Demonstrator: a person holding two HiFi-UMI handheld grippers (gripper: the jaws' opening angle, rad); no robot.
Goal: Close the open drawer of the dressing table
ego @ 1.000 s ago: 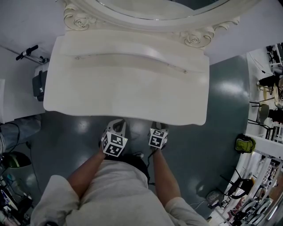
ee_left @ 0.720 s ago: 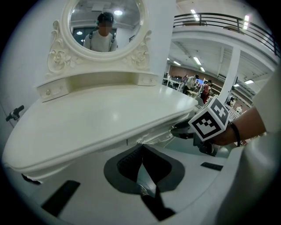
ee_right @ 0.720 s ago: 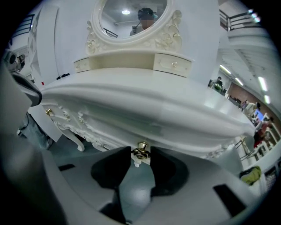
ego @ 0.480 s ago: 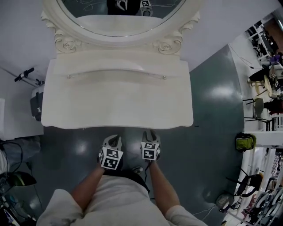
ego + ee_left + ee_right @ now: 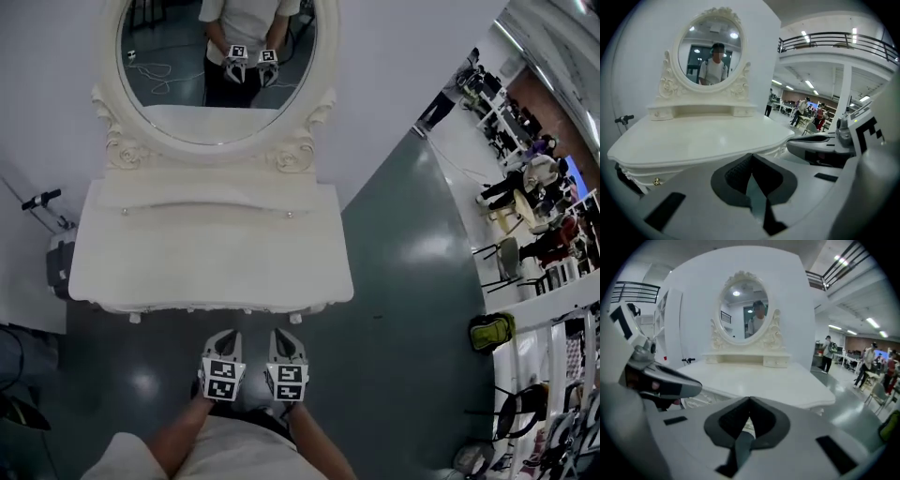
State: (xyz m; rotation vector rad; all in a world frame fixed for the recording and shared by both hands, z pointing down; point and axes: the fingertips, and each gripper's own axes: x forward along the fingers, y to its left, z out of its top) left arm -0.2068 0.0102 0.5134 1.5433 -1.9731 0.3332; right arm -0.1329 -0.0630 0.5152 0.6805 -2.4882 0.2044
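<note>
Far left, a black handlebar (image 5: 41, 199) pokes out against the white wall. Next to it is the dressing table (image 5: 206, 248): white, with a curved top and an oval mirror (image 5: 178, 112) in a carved frame standing at its back. The glass gives me the person and both grippers in reflection.

Checking the drawer (image 5: 647, 178) now. It's tucked in under the table's top, front flush with the carved apron. From the left gripper view I can make out one small brass knob (image 5: 656, 181) below the table's edge. From overhead only the scalloped front edge shows.

Both grippers are held off the table, over the grey-green floor (image 5: 403, 281), side by side and pointing at its front. The left gripper (image 5: 223, 339) has its jaws together, dark pads meeting in a point, nothing between them. The right gripper (image 5: 287, 339), just beside it, has only just been closing; its jaws are pressed together too, and nothing is caught in them.

Out to the right the floor opens up. A green bag (image 5: 492, 330) sits near a white bench, and people are standing further back among chairs.
</note>
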